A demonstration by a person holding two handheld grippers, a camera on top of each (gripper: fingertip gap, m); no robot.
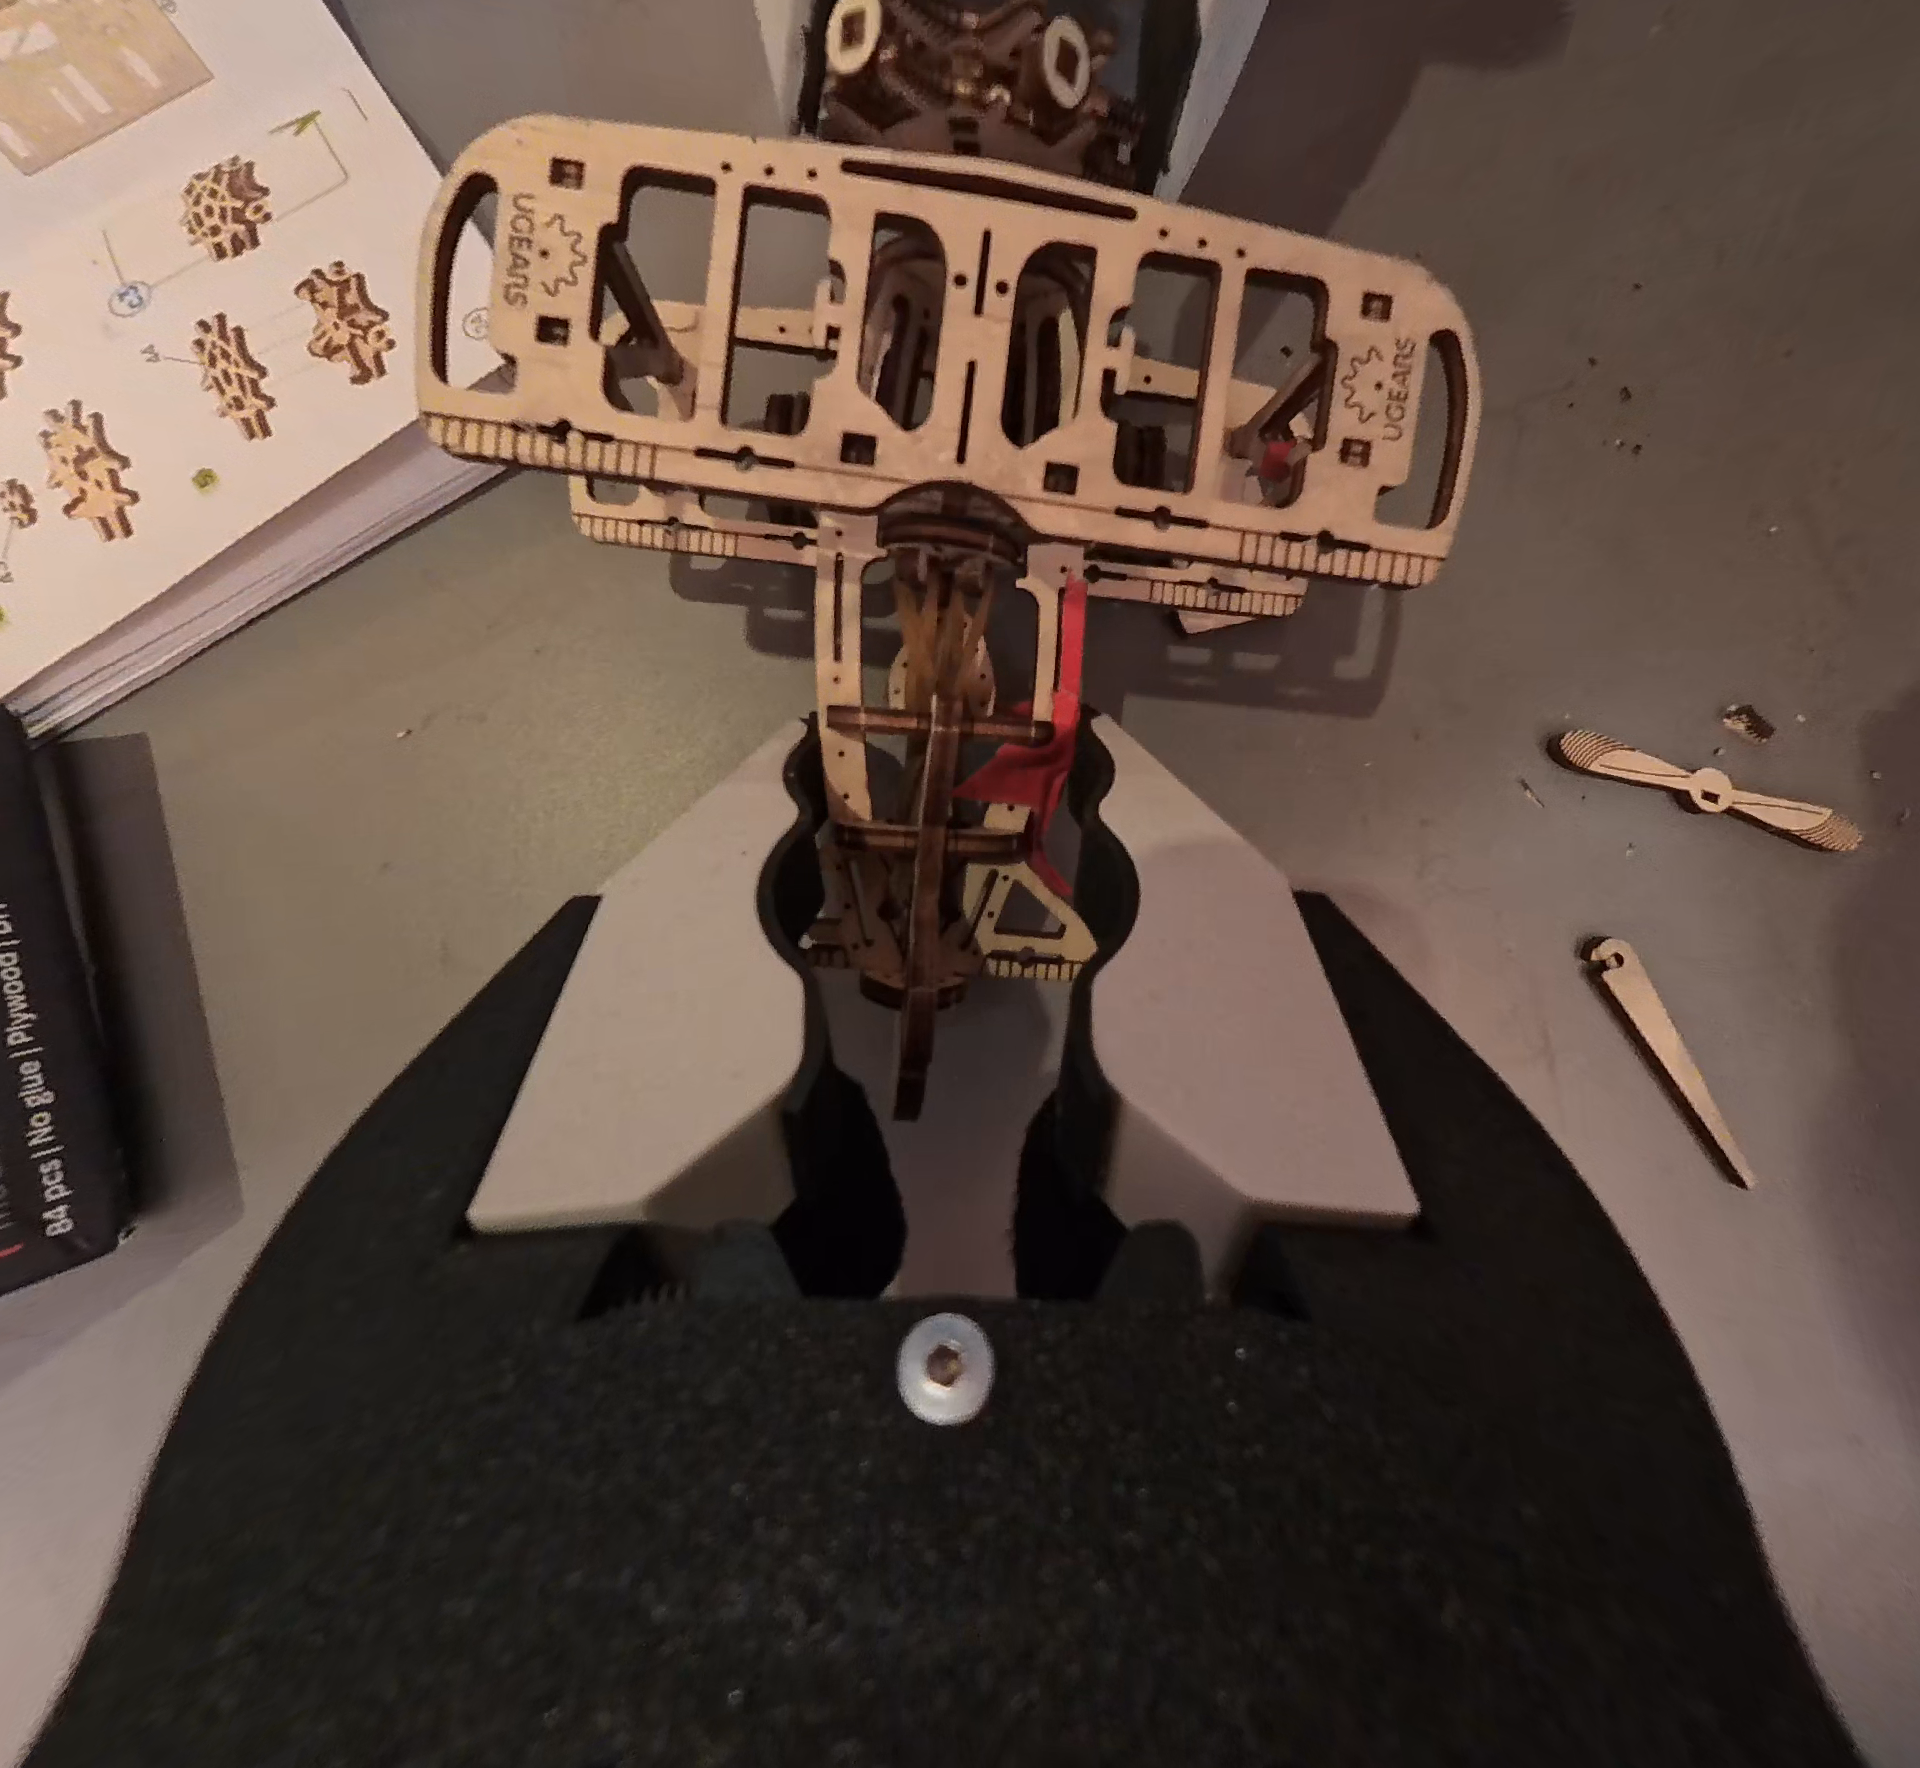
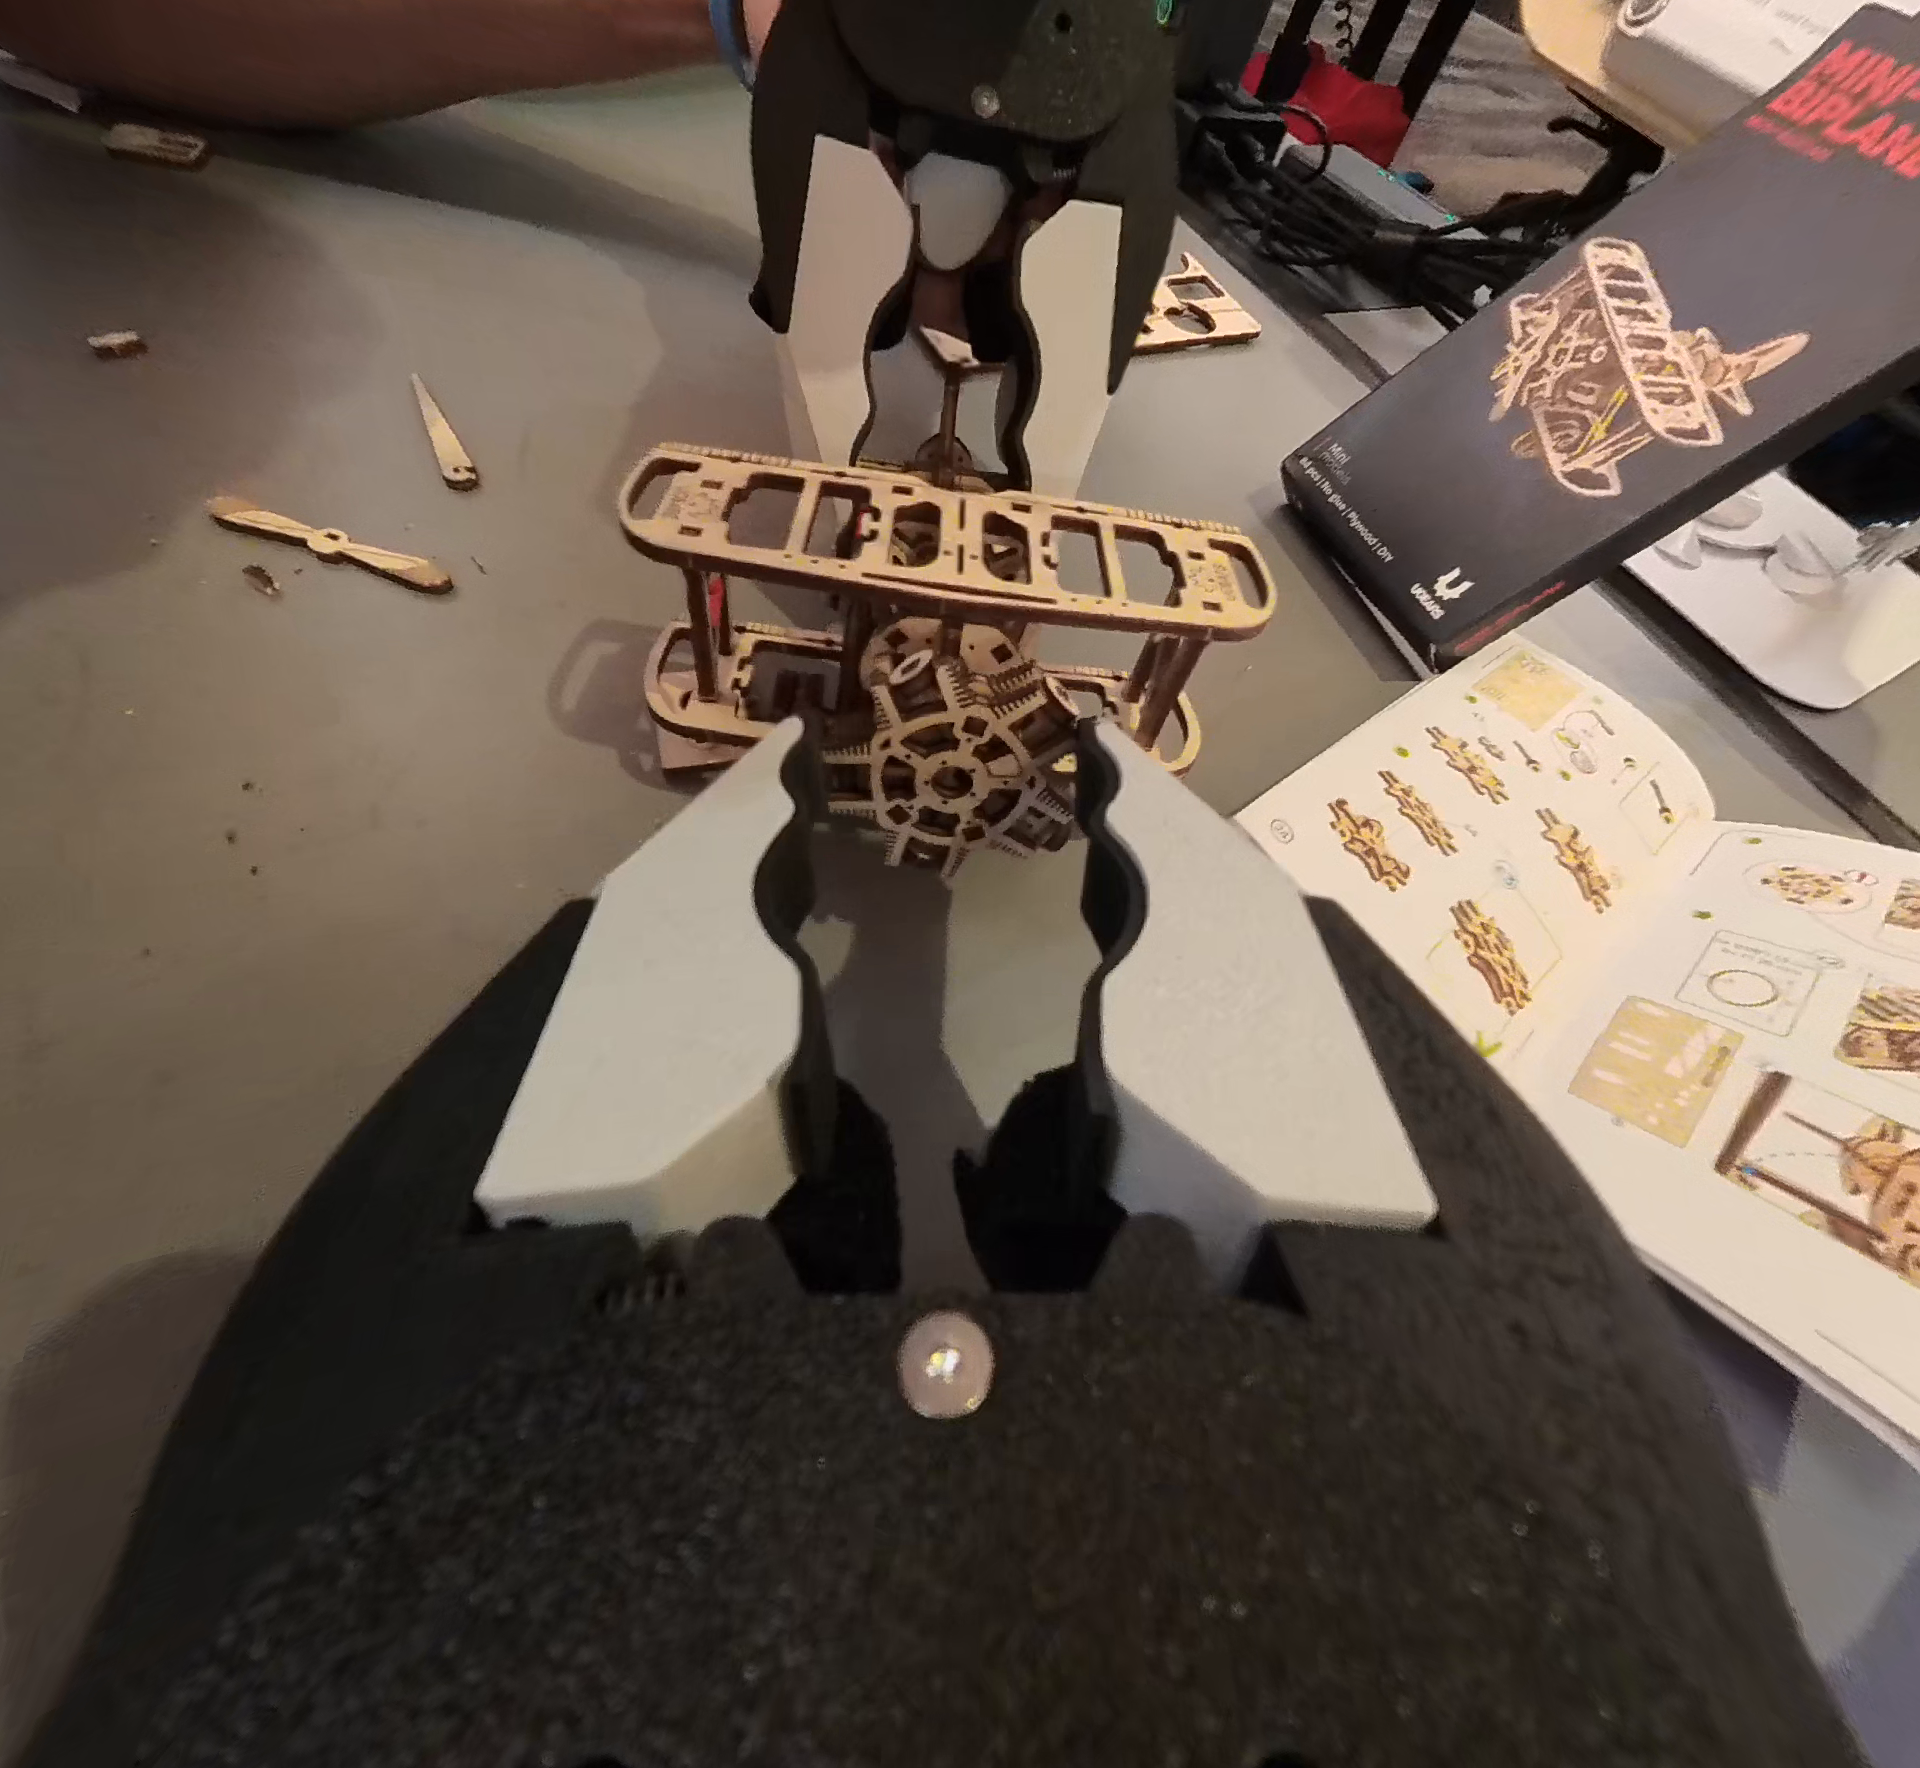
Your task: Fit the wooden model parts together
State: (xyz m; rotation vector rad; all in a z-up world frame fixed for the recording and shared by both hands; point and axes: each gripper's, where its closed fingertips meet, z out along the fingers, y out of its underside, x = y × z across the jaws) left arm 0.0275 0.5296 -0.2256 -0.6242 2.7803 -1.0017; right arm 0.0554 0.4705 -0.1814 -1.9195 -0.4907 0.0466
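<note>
A wooden biplane model (image 1: 935, 316) stands on the grey table between both grippers. My left gripper (image 1: 945, 783) is shut on its tail end, with a red strip beside the fuselage. In the right wrist view the left gripper (image 2: 945, 409) shows behind the biplane's upper wing (image 2: 935, 555). My right gripper (image 2: 943, 742) is closed around the round radial engine (image 2: 945, 783) at the plane's nose, its fingertips against the engine's sides. The right gripper also shows at the top of the left wrist view (image 1: 987, 56).
A loose wooden propeller (image 1: 1704, 788) (image 2: 332, 544) and a pointed wooden stick (image 1: 1662, 1074) (image 2: 442, 430) lie beside the plane. An open instruction booklet (image 1: 156, 264) (image 2: 1558, 939) and a black box (image 1: 52, 1043) (image 2: 1610, 347) lie on the other side. A person's arm (image 2: 312, 25) rests at the back.
</note>
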